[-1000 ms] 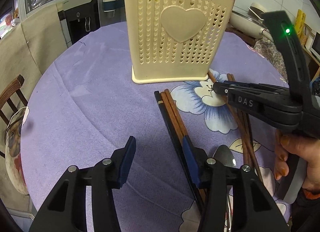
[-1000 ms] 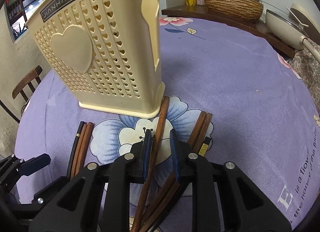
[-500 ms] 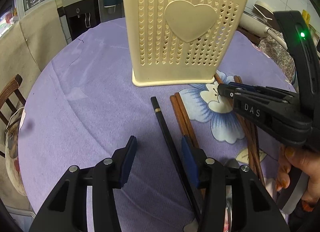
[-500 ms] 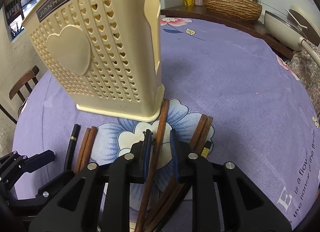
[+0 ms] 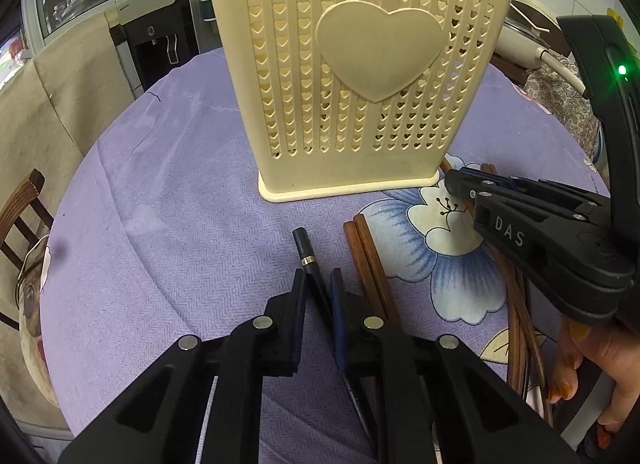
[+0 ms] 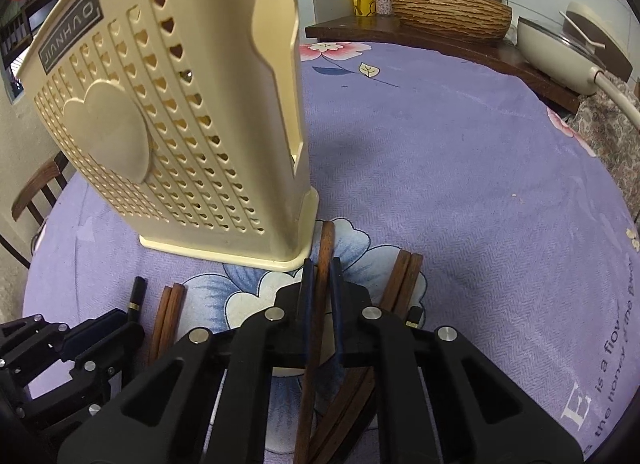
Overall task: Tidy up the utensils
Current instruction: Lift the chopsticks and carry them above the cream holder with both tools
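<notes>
- Purple flowered cloth covers the round bench (image 5: 168,191), with a wooden chair (image 5: 24,203) at its left edge and a wooden counter with a woven bowl (image 6: 448,13) behind.
- Left tongs (image 5: 318,284) have just been closing and now pinch a black chopstick (image 5: 305,254) with a gold band; its blunt end sticks out past the tips toward the holder, and it seems to lie on the cloth, not yet lifted.
- Just right of it a pair of brown chopsticks (image 5: 366,260) lies loose on the cloth, untouched.
- Standing upright in the middle of the bench is the cream utensil holder (image 5: 360,75), perforated with small hearts. Through the holes little can be made out, so whether anything is already inside cannot be told.
- Right tongs (image 6: 320,288) have likewise just been closing and are pressed onto a single brown chopstick (image 6: 325,244), whose end touches or nearly touches the holder's base.
- Further right, more brown chopsticks (image 6: 404,280) and a second black one (image 6: 414,316) lie on the cloth, partly under the right tongs.
- At the far right of the left wrist view, the person's hand (image 5: 592,364) grips the right tool's handle.
- As for progress, the work looks early: both tongs have one stick each, none is visibly in the holder, and at least five or six sticks remain on the bench. Lifting and dropping each into the top opening is all to come.
</notes>
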Demonstrator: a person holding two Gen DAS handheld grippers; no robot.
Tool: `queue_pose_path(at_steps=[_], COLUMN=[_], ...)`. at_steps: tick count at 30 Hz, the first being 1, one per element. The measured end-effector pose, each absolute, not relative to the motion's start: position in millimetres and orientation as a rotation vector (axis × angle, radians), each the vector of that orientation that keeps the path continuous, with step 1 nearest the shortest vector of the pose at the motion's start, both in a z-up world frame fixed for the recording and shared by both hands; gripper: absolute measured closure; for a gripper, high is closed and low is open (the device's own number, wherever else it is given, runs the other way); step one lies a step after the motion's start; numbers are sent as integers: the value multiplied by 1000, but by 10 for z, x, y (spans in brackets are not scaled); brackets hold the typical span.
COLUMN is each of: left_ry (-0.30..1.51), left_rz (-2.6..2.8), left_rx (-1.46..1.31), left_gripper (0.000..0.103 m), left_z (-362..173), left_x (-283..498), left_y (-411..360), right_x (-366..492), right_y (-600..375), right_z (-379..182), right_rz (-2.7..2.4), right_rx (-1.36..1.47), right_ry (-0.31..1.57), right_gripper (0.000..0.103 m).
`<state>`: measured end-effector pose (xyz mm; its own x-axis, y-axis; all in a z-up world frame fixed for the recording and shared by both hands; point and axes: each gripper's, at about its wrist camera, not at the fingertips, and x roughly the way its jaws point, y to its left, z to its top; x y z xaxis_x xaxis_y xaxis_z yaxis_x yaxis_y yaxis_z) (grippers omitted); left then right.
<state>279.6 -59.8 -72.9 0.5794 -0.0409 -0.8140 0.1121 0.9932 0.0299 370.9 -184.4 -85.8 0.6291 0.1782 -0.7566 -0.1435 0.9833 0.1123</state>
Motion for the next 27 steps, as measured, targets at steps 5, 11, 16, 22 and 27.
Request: queue_pose_path(at_steps=[5, 11, 16, 22, 27], left_ry=[949, 942, 897, 798, 680], left_rz=[-100, -118, -148, -173, -190], left_rx=[65, 21, -11, -50, -65], left_gripper=[93, 95, 95, 95, 96], left_z=[-731, -704, -564, -204, 213], left_x=[2802, 2793, 2676, 2417, 2162], left_y=[-598, -537, -484, -343, -242], right_x=[3730, 3711, 3568, 3300, 2927], right_y=[-1945, -2084, -2180, -2352, -2481], right_z=[-869, -839, -694, -424, -47], right_rz=[229, 279, 331, 420, 493], right_rx=[91, 175, 218, 293, 286], right_ry=[885, 894, 854, 791, 700], right_gripper=[95, 96, 96, 96, 96])
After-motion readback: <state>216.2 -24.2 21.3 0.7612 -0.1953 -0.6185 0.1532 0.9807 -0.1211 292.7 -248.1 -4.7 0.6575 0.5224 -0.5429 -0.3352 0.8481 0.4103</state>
